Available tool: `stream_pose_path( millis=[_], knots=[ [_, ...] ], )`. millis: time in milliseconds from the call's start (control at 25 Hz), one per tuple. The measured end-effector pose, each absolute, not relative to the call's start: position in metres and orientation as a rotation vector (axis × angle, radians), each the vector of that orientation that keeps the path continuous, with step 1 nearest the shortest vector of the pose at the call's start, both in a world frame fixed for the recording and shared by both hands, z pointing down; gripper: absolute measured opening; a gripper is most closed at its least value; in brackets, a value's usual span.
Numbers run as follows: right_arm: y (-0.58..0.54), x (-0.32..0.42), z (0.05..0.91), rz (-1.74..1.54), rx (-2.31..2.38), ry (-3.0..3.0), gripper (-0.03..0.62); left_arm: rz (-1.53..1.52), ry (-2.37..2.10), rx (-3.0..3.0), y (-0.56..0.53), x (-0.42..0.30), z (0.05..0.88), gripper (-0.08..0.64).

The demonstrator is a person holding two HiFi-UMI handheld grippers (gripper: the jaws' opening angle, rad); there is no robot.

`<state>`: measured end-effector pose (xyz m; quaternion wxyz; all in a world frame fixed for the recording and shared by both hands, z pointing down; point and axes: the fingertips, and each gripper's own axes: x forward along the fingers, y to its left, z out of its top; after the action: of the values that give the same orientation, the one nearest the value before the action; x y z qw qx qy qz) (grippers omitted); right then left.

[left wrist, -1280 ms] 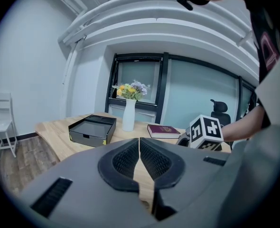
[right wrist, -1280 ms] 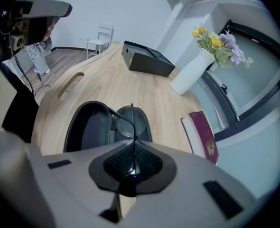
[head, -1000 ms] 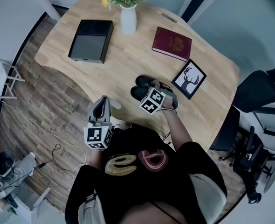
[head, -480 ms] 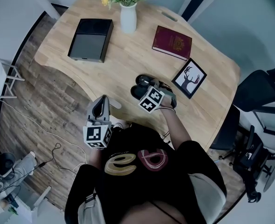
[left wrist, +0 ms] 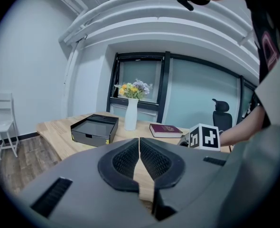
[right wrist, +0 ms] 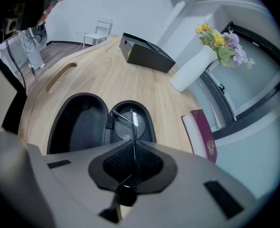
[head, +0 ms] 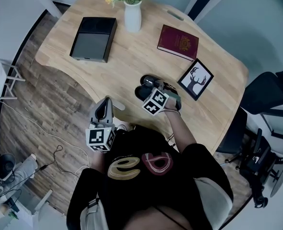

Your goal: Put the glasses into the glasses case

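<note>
No shift: glasses (right wrist: 130, 120) in right gripper (right wrist: 133, 144)

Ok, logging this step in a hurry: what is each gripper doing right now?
Left gripper: closed, empty.
Right gripper: closed on the glasses, at the open glasses case.

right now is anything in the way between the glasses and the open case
Nothing visible is. The right tongs are shut on the glasses by a thin arm, directly over the open case. A lens shows within one half's outline, and the other half holds nothing.
</note>
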<state>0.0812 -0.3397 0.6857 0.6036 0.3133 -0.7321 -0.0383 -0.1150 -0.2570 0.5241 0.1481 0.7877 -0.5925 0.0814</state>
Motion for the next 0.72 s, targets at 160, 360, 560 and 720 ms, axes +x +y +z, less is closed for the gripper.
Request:
stream_pose_path(
  millis=[160,360,560,720],
  knots=[
    [-0.343,0.082,0.677,-0.080,0.780,-1.713,0.028,0.235,-1.695,2.269,-0.259,-0.115,0.525,0.018],
    [-0.342,0.084,0.674,-0.029,0.797,-1.740,0.121,0.233,-1.658,2.304,-0.262,-0.106,0.525,0.018],
    [-0.340,0.084,0.664,0.020,0.834,-1.783,0.164,0.212,-1.633,2.330,-0.263,-0.101,0.520,0.018],
    [-0.336,0.082,0.652,0.104,0.877,-1.841,0.223,0.193,-1.613,2.350,-0.262,-0.100,0.517,0.018]
  ],
)
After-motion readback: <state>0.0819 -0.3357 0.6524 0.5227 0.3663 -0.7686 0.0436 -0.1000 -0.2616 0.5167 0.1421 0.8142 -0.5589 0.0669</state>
